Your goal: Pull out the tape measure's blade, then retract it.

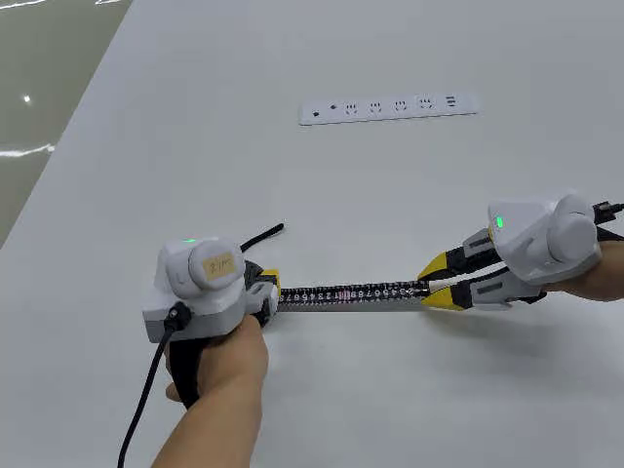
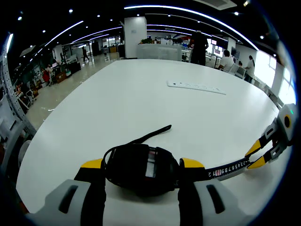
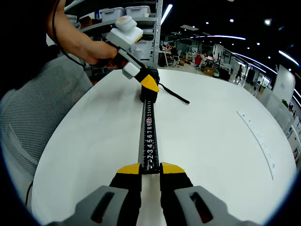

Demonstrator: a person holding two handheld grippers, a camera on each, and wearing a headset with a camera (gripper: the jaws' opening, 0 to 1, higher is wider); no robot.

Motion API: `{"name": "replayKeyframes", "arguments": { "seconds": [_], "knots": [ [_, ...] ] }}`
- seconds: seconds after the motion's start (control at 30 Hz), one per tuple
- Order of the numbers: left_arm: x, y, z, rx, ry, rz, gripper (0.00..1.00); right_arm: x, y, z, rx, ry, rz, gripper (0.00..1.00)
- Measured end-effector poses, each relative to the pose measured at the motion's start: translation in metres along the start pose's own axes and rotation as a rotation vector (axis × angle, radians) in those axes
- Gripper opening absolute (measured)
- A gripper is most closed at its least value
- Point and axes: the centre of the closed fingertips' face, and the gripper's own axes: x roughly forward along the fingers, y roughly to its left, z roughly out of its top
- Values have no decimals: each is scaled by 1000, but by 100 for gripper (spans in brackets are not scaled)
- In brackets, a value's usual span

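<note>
The black tape measure case [image 2: 141, 168] sits clamped between the yellow-tipped jaws of my left gripper [image 2: 142, 165], low on the white table. In the head view that left gripper [image 1: 265, 292] is at lower left. A black blade [image 1: 351, 292] with white numbers runs from the case rightward to my right gripper [image 1: 435, 285], which is shut on the blade's end. In the right gripper view the blade [image 3: 149, 136] stretches straight away from my right gripper [image 3: 150, 168] to the case [image 3: 151, 92]. The case's black wrist strap [image 1: 261, 236] lies on the table behind it.
A white power strip [image 1: 388, 106] lies flat toward the far side of the white table [image 1: 322, 185]. The table's left edge [image 1: 58, 146] drops to a glossy floor. A black cable [image 1: 146, 390] hangs from the left gripper.
</note>
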Motion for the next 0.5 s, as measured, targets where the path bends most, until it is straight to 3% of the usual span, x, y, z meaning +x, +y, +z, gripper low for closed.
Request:
{"name": "replayKeyframes", "arguments": {
  "seconds": [0.5],
  "knots": [
    [1, 0, 0, 22, 0, 3, 58, 3, 2, 3, 1, -5, 3, 14]
  ]
}}
